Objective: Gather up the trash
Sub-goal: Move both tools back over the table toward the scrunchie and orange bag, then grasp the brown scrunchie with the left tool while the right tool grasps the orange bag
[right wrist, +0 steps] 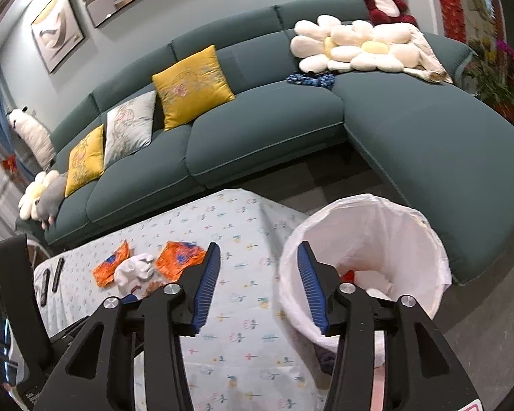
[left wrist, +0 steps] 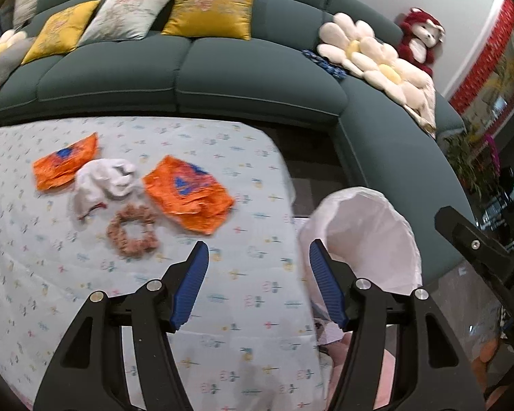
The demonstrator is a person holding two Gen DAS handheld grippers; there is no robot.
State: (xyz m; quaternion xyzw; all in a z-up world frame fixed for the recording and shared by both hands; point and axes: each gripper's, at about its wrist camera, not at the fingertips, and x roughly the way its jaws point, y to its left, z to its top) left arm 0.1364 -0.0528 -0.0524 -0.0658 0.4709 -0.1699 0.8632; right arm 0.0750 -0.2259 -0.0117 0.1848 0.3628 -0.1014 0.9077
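Observation:
Two crumpled orange wrappers, a crumpled white tissue and a pinkish-brown scrunchie lie on the patterned tablecloth. A bin lined with a white bag stands just off the table's right end. My left gripper is open and empty above the cloth, short of the trash. My right gripper is open and empty, between the table edge and the bin; the wrappers and tissue lie to its left. Something white and red lies inside the bin.
A dark green corner sofa with yellow and grey cushions, flower pillows and a red plush toy wraps behind the table and bin. Two dark remotes lie at the table's far left end. The other gripper's black frame shows at right.

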